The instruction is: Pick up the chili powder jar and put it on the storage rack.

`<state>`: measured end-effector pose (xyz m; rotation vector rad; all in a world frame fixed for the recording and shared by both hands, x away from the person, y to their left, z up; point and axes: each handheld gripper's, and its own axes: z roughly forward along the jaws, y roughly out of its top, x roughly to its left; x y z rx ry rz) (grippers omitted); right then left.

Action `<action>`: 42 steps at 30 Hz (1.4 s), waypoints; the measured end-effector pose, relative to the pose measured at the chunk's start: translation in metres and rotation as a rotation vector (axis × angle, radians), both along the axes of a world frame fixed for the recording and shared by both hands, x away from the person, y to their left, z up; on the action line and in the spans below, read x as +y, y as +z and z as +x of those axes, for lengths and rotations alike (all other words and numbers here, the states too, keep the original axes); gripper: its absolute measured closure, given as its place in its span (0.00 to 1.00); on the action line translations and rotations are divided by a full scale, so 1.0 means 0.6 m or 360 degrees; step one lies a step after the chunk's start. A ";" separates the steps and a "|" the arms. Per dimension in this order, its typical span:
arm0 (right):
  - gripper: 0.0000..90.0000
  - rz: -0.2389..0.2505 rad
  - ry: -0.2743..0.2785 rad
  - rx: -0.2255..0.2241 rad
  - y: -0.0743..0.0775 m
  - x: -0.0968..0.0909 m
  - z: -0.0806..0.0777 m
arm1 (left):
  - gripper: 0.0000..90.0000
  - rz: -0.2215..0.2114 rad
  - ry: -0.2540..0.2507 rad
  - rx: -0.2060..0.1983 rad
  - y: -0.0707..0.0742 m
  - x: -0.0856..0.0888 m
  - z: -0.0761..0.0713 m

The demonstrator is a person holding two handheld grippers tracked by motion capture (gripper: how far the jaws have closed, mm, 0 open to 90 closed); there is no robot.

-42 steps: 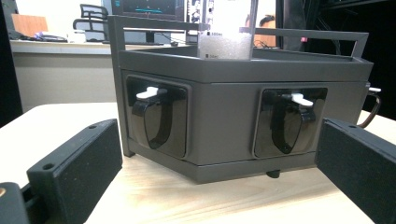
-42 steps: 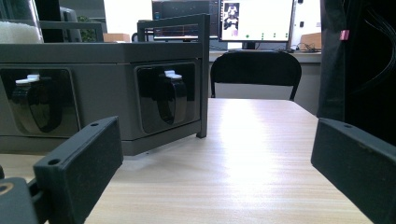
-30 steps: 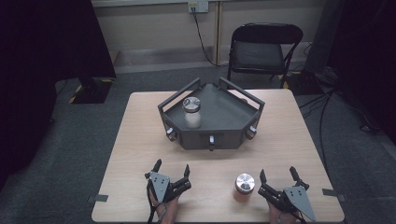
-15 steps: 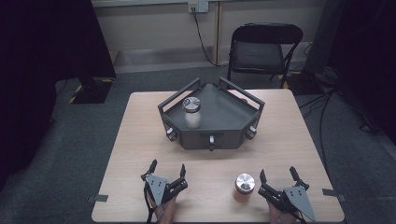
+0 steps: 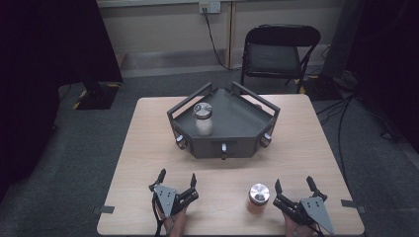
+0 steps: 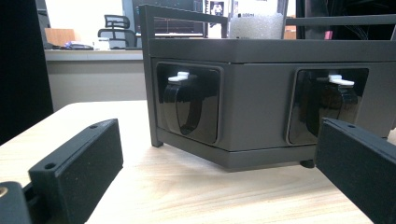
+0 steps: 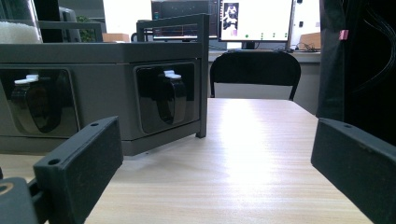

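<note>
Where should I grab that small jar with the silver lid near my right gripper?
Grip the jar around its round body below the metal lid, from its right side with the right gripper. It stands upright on the table, with the open fingers close by.

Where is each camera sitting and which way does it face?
High view: above the near edge, looking forward and down on the table, the tray, both jars, the left claw, right claw.
Left gripper view: low on the left claw, facing the tray; its open jaws frame it.
Right gripper view: low on the right claw, facing tray and chair.
Shared: the tray.
</note>
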<state>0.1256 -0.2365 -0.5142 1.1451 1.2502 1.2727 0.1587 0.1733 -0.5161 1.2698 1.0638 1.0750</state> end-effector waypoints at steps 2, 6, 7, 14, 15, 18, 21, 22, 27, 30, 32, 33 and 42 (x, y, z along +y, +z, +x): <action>0.01 0.0001 -0.0005 0.0001 0.000 0.001 0.000 | 0.01 0.0000 0.0000 0.0001 0.000 0.000 0.000; 0.01 0.0012 0.0006 0.0000 0.000 -0.002 0.000 | 0.01 0.0000 -0.0001 0.0003 0.001 0.000 0.000; 0.01 0.0014 0.0007 0.0001 0.000 -0.003 0.000 | 0.01 0.0000 0.0000 0.0003 0.001 0.000 0.000; 0.02 0.0083 0.0028 -0.0006 0.017 -0.008 -0.004 | 0.01 0.0002 0.0017 0.0001 0.000 -0.003 0.000; 0.02 0.0106 0.0031 -0.0017 0.023 -0.007 -0.006 | 0.00 0.0002 0.0017 0.0001 0.000 -0.003 0.000; 0.03 0.0148 0.0059 -0.0070 0.041 0.001 -0.015 | 0.00 0.0002 0.0014 0.0001 0.000 -0.003 0.000; 0.05 0.0158 0.0115 -0.0078 0.058 0.012 -0.023 | 0.00 0.0000 0.0008 0.0000 0.000 -0.002 0.001; 0.07 0.0157 0.0147 -0.0059 0.067 0.015 -0.025 | 0.00 -0.0001 0.0008 0.0000 0.000 -0.002 0.001; 0.07 0.0117 0.0261 -0.0024 0.080 0.038 -0.025 | 0.00 -0.0001 0.0008 -0.0001 0.000 -0.002 0.001; 0.07 0.0091 0.0294 -0.0022 0.076 0.051 -0.026 | 0.00 0.0000 0.0000 0.0000 0.000 0.000 0.001; 0.07 0.0085 0.0320 -0.0013 0.071 0.058 -0.027 | 0.00 0.0000 -0.0001 0.0001 0.000 0.000 0.001; 0.07 0.0084 0.0326 -0.0008 0.068 0.062 -0.027 | 0.00 0.0000 -0.0001 0.0001 0.000 0.000 0.001; 0.07 0.0074 0.0330 0.0000 0.039 0.085 -0.037 | 0.00 0.0000 -0.0001 0.0001 0.000 0.000 0.001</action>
